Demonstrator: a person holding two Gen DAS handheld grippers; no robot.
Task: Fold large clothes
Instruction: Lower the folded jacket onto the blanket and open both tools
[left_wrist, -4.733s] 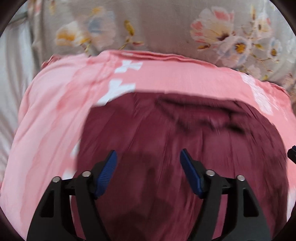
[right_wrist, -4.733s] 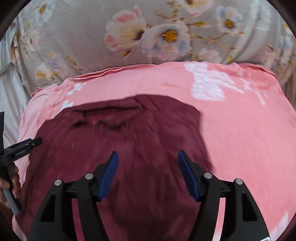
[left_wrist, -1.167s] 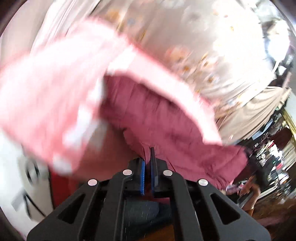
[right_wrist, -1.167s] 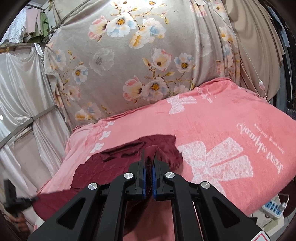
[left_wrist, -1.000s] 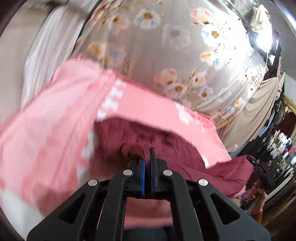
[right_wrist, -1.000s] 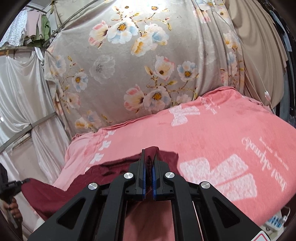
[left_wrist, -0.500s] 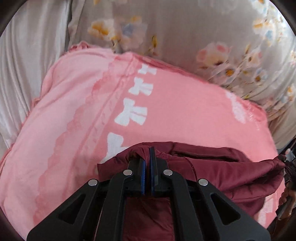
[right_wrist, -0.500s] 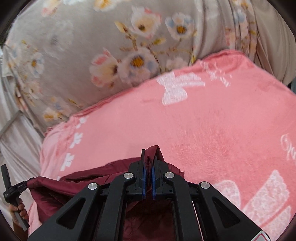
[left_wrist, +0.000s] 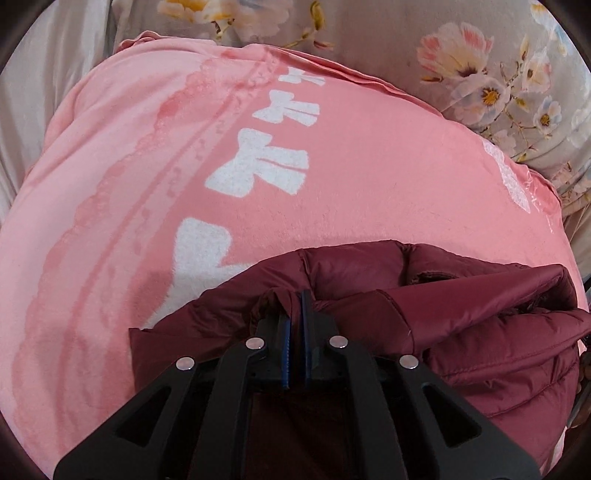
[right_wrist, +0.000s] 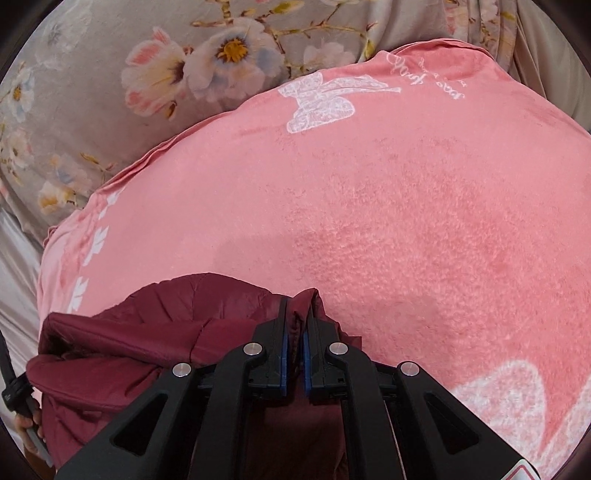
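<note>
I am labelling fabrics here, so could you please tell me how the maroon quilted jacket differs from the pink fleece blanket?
The maroon quilted jacket is dark, smooth and bunched in folds; the pink fleece blanket is pale, fuzzy, spread flat. The jacket is plain; the blanket carries white bow prints. Both are soft textiles.

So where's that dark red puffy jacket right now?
The maroon jacket lies bunched low in both wrist views on the pink blanket, below the floral curtain, pinched by the left hand-held gripper and the right hand-held gripper.
</note>
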